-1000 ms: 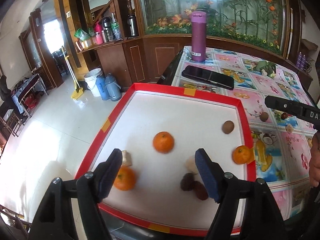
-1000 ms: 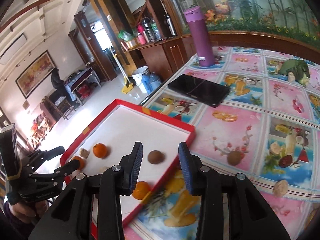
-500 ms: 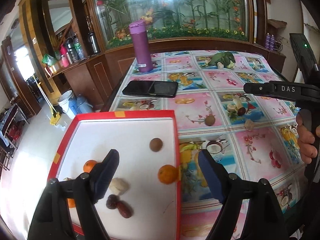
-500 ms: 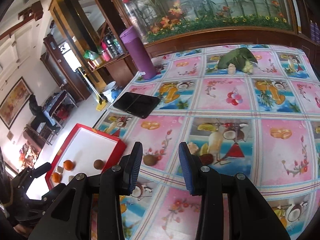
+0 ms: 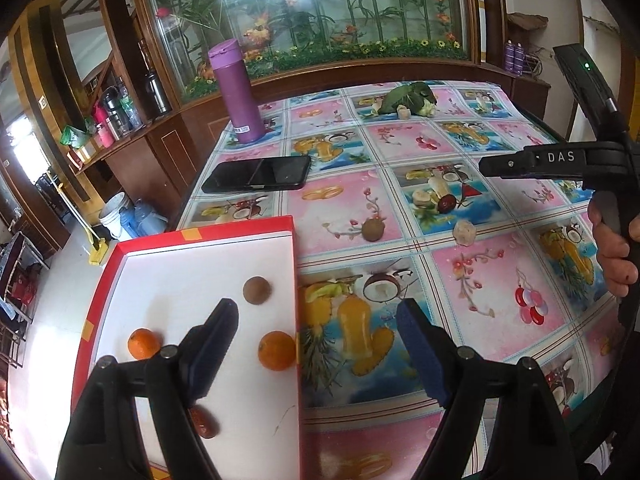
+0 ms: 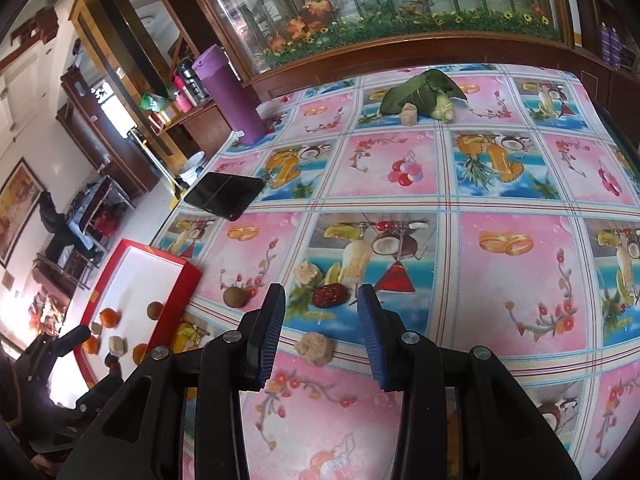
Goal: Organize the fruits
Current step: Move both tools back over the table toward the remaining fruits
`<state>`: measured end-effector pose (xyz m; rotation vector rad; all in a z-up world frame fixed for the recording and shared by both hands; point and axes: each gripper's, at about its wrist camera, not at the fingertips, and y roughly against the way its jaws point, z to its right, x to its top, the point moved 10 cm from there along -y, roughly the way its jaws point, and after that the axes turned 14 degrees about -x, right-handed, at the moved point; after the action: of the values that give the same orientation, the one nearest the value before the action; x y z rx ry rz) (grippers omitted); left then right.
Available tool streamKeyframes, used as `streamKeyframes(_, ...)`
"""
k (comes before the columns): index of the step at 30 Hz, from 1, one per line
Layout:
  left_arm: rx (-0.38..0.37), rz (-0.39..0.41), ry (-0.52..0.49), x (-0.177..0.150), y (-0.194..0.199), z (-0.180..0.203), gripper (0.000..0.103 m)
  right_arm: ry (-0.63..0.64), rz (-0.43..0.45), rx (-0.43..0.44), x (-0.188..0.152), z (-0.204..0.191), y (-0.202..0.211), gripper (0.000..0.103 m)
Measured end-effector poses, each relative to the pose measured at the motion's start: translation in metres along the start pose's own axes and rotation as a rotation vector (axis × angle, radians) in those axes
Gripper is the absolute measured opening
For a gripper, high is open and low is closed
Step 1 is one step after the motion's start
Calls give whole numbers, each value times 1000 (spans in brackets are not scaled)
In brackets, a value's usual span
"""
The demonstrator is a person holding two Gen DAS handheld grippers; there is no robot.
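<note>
A red-rimmed white tray (image 5: pixel 290 264) (image 6: pixel 176 300) sits at the table's left edge, holding two oranges (image 5: pixel 277 350), a brown round fruit (image 5: pixel 256 290) and a red date (image 5: pixel 202 427). On the cloth lie a brown fruit (image 6: pixel 235 296) (image 5: pixel 373 229), a red date (image 6: pixel 330 295) (image 5: pixel 447 203) and beige lumps (image 6: pixel 315 347) (image 5: pixel 464 233). My left gripper (image 5: pixel 316 340) is open above the tray's right rim. My right gripper (image 6: pixel 322 332) is open, with a beige lump and the date between its fingers' line.
A purple flask (image 5: pixel 237 92) (image 6: pixel 230 96) and a black phone (image 5: pixel 258 174) (image 6: pixel 224 196) lie at the table's left. Leafy greens with a beige lump (image 6: pixel 420 96) sit at the far side. The table's left edge drops to a white floor.
Both grippers have swung right, away from the tray and over the fruit-print cloth. The right gripper has come closer to the loose date and beige lumps. Both stay open.
</note>
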<state>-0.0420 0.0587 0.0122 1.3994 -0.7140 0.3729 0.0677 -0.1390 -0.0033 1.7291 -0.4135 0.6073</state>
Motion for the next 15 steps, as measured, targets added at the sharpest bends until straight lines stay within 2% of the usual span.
streamKeyframes(6, -17, -19, -2, 0, -12, 8, 83, 44, -54, -11, -11, 5, -9, 37)
streamKeyframes(15, -40, -38, -16, 3, -23, 11, 83, 49, -72, -5, -8, 0, -34, 37)
